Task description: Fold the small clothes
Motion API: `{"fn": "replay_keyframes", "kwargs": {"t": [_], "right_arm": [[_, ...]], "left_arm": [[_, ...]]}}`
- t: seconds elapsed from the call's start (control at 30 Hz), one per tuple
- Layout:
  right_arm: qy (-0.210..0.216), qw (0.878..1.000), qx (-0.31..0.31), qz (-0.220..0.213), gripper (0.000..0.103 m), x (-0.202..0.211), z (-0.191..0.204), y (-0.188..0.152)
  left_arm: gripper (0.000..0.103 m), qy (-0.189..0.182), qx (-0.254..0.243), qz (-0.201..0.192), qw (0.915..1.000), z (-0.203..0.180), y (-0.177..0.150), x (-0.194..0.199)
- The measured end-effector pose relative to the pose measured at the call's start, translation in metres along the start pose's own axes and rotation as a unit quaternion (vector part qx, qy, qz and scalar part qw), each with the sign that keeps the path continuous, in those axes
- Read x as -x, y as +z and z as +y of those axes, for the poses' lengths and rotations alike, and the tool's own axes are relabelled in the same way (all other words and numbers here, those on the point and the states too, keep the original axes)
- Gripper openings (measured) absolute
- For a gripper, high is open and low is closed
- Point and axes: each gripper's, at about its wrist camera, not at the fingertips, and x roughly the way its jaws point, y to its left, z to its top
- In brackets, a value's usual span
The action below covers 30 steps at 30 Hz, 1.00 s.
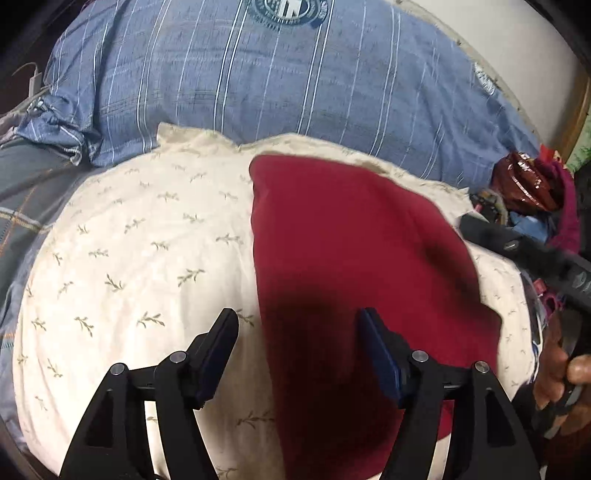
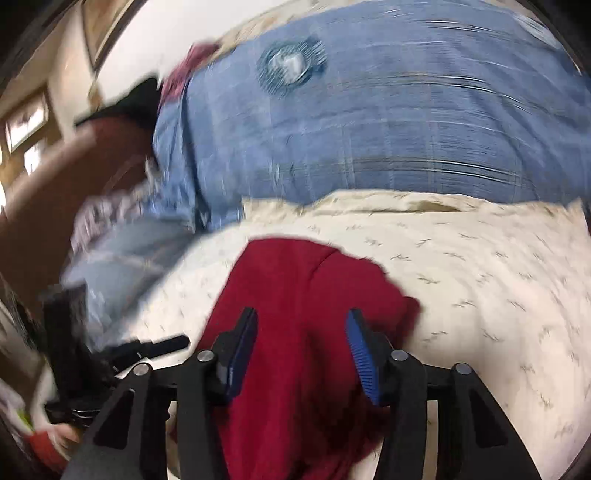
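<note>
Red cloth point(image 1: 354, 258) flat on pillow point(image 1: 140, 236) (margins bare); tongs clear.

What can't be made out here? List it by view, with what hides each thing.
- Red garment, left wrist view: near end runs past the bottom edge and behind the left claw; its fold state is unclear.
- Red garment, right wrist view: motion blur and the right claw hide its near part.
- Clutter at the right edge: too small and jumbled to identify.
- Round emblem on the blue cover: cut by the top edge.

Red garment point(image 1: 351, 240); cream leaf-print pillow point(image 1: 129, 240).
</note>
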Motion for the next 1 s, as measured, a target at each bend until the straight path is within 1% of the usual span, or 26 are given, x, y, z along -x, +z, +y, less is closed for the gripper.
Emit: {"fn": "replay_keyframes", "kwargs": {"t": [0.03,0.1,0.13,0.23,0.33,0.5,0.6,0.67,0.7,0.8,0.9,0.97,1.0], "right_arm": [[-0.025,1.0,0.006,0.013,0.04,-0.014,-0.001,-0.001],[-0.051,0.998,-0.005,0.029,0.039,-0.035,-0.014,-0.003],[-0.052,0.998,-0.017,0.035,0.039,-0.043,-0.023,-0.005],[-0.032,0.998,-0.055,0.028,0.04,-0.052,-0.041,-0.006],[-0.035,0.998,-0.042,0.031,0.04,-0.047,-0.035,-0.005],[-0.018,0.998,-0.049,0.023,0.045,-0.011,-0.027,-0.014],[-0.018,0.999,-0.031,0.018,0.048,0.012,-0.014,-0.023],[-0.024,0.999,-0.025,0.022,0.049,0.02,-0.007,-0.031],[-0.019,0.999,-0.022,0.023,0.049,0.024,-0.004,-0.037],[-0.025,0.999,-0.002,0.031,0.047,0.023,0.005,-0.05],[-0.065,0.996,0.018,0.057,0.046,0.006,0.005,-0.066],[-0.068,0.996,0.01,0.061,0.046,-0.004,-0.001,-0.074],[-0.06,0.996,-0.001,0.061,0.046,-0.007,-0.006,-0.076]], "left_arm": [[0.07,0.006,-0.003,0.0,1.0,-0.001,-0.001,-0.001],[0.075,0.018,-0.016,-0.004,0.9997,-0.004,-0.003,-0.003],[0.076,0.019,-0.022,-0.007,0.9996,-0.005,-0.003,-0.003],[0.076,0.02,-0.031,-0.007,0.9993,-0.012,-0.002,-0.005],[0.076,0.026,-0.034,-0.006,0.999,-0.011,-0.004,-0.004],[0.075,0.038,-0.038,-0.009,0.9985,-0.014,-0.007,-0.003],[0.075,0.042,-0.038,-0.009,0.9984,-0.015,-0.009,0.0],[0.075,0.042,-0.036,-0.008,0.9984,-0.016,-0.01,0.001],[0.074,0.043,-0.036,-0.008,0.9984,-0.016,-0.01,0.002],[0.074,0.047,-0.037,-0.008,0.9982,-0.018,-0.011,0.004],[0.074,0.049,-0.038,-0.008,0.9981,-0.021,-0.013,0.005],[0.075,0.047,-0.039,-0.006,0.9981,-0.021,-0.014,0.005],[0.075,0.048,-0.04,-0.005,0.998,-0.021,-0.014,0.006]]}}
